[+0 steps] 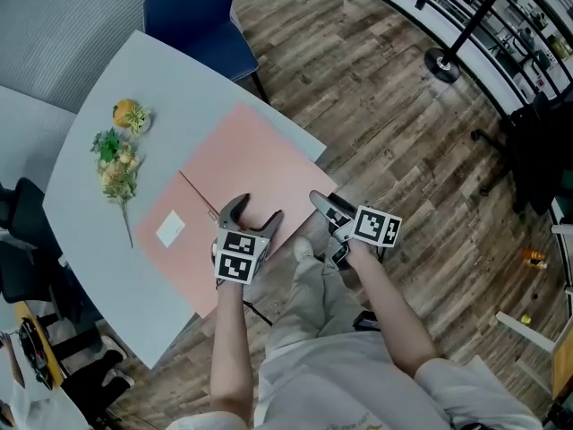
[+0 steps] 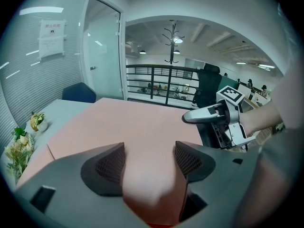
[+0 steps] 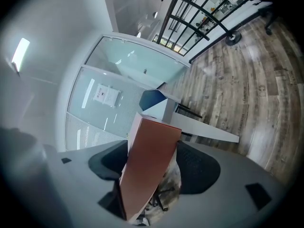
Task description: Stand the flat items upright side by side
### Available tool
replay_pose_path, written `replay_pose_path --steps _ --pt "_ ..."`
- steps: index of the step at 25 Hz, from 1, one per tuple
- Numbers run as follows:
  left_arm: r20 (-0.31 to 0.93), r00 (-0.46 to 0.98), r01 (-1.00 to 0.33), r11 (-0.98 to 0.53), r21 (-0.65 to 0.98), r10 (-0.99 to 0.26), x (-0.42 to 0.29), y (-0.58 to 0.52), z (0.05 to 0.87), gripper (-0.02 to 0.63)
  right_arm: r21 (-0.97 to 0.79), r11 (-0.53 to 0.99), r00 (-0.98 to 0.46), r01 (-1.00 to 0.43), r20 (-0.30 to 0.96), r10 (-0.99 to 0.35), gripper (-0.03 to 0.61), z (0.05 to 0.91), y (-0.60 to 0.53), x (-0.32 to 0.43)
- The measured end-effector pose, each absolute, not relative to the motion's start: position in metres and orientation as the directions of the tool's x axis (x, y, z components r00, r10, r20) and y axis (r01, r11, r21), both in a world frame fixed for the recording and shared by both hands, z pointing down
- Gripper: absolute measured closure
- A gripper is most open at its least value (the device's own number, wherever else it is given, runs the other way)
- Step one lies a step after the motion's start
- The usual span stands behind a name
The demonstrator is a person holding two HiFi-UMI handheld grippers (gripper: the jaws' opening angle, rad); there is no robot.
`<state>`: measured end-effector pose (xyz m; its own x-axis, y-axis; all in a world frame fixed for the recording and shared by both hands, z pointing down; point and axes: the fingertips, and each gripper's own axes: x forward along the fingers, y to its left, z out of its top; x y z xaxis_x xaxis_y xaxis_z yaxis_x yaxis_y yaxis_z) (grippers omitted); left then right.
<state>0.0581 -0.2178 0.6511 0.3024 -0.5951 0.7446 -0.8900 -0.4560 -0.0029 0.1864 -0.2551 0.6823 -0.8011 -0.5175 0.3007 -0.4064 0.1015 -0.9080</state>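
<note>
A large pink flat item (image 1: 242, 164) lies on the pale table (image 1: 107, 276), and a thin dark line crosses its surface. My left gripper (image 1: 255, 211) hovers at its near edge, jaws spread wide. In the left gripper view the pink surface (image 2: 142, 127) runs between the two pads of the left gripper (image 2: 149, 163), and I see no clamping. My right gripper (image 1: 322, 206) is at the item's right corner, off the table edge. In the right gripper view the item (image 3: 152, 151) stands edgewise between the jaws of the right gripper (image 3: 152, 167), which are closed on it.
A small white card (image 1: 170, 229) lies on the pink item. A flower sprig (image 1: 116, 164) and an orange object (image 1: 130, 115) rest on the table's left part. A blue chair (image 1: 192, 16) stands behind the table, with a black stand base (image 1: 441, 64) on the wood floor.
</note>
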Motion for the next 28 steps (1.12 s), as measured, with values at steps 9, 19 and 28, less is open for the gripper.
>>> replay_pose_path --steps 9,19,28 --pt "0.749 0.31 -0.892 -0.451 0.017 -0.586 0.056 -0.219 0.652 0.295 -0.905 0.084 -0.797 -0.417 0.32 -0.512 0.253 0.681 -0.256 0.185" --pt "0.745 0.344 -0.888 -0.457 0.06 -0.572 0.059 -0.217 0.648 0.295 -0.904 0.082 -0.795 -0.419 0.323 -0.513 0.261 0.674 -0.251 0.189" --pt "0.709 0.376 -0.893 -0.437 0.107 -0.596 0.061 -0.214 0.64 0.296 -0.891 0.136 -0.799 -0.434 0.311 -0.514 0.265 0.655 -0.252 0.192"
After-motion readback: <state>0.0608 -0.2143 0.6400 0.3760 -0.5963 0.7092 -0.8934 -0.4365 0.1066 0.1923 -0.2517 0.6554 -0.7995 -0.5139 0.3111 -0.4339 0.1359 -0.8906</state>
